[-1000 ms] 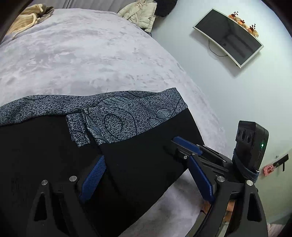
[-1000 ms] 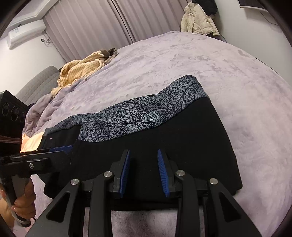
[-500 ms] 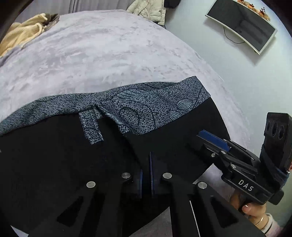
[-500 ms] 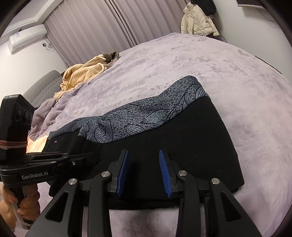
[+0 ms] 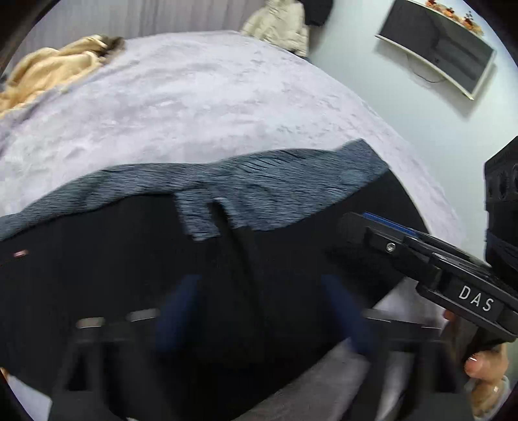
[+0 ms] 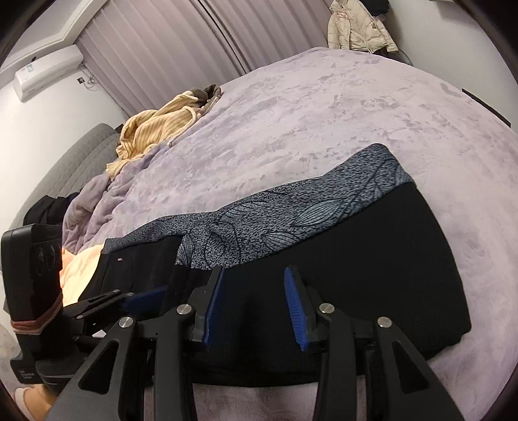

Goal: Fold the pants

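Observation:
Black pants (image 6: 356,259) with a grey leaf-patterned waistband (image 6: 317,210) lie folded on the lilac bed cover (image 6: 323,107). They also show in the left wrist view (image 5: 97,265), with the waistband (image 5: 275,184) along the far edge. My left gripper (image 5: 259,311) is open over the near black cloth, blurred by motion. My right gripper (image 6: 254,301) is open and empty just above the pants' near edge. In the left wrist view the right gripper (image 5: 365,223) reaches in from the right. In the right wrist view the left gripper (image 6: 142,296) sits at the left.
A yellow knitted garment (image 6: 158,126) lies at the bed's far left. A cream jacket (image 6: 359,29) hangs at the far right by the curtains. A wall screen (image 5: 437,45) hangs to the right. An air conditioner (image 6: 48,71) is on the left wall.
My left gripper was open, shut half a second ago, and is open again now, moving fast. My right gripper stayed open in place. The pants lie as before.

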The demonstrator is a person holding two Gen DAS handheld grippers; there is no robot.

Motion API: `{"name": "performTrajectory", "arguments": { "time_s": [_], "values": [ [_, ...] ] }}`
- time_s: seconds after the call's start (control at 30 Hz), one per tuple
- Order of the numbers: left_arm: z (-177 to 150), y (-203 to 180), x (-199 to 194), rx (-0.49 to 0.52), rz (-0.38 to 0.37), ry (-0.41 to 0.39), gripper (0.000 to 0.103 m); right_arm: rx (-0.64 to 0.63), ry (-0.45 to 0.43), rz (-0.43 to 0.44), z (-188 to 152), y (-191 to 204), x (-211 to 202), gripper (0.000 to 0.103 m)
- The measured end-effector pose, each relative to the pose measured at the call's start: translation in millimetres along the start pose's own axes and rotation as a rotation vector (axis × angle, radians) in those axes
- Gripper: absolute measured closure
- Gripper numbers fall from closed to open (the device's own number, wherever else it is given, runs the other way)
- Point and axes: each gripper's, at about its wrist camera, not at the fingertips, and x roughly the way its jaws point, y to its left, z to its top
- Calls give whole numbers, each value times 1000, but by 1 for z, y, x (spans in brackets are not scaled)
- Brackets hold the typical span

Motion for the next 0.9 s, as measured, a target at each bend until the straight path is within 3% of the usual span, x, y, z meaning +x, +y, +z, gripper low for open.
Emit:
{"name": "performTrajectory", "arguments": {
  "time_s": [0.03,0.27,0.33,0.47,0.57,0.9],
  "values": [
    [-3,1,-4,-1,24,-29,1,-3,9,-3,1,2,3,62],
    [-14,22,-6,-40,139,0,1,-23,34,-35,-1,16,14,62],
    [-18,27,-6,-54,135,-1,1,-30,37,-22,-2,21,15,62],
    [-23,35,0,-78,139,21,1,-73,88,-37,-11,32,33,51],
    [-27,40,2,-107,125,21,1,-115,74,-65,-19,39,34,50],
    [-38,38,-1,-89,146,-7,1,-56,56,21,-29,25,26,50]
  ]
}}
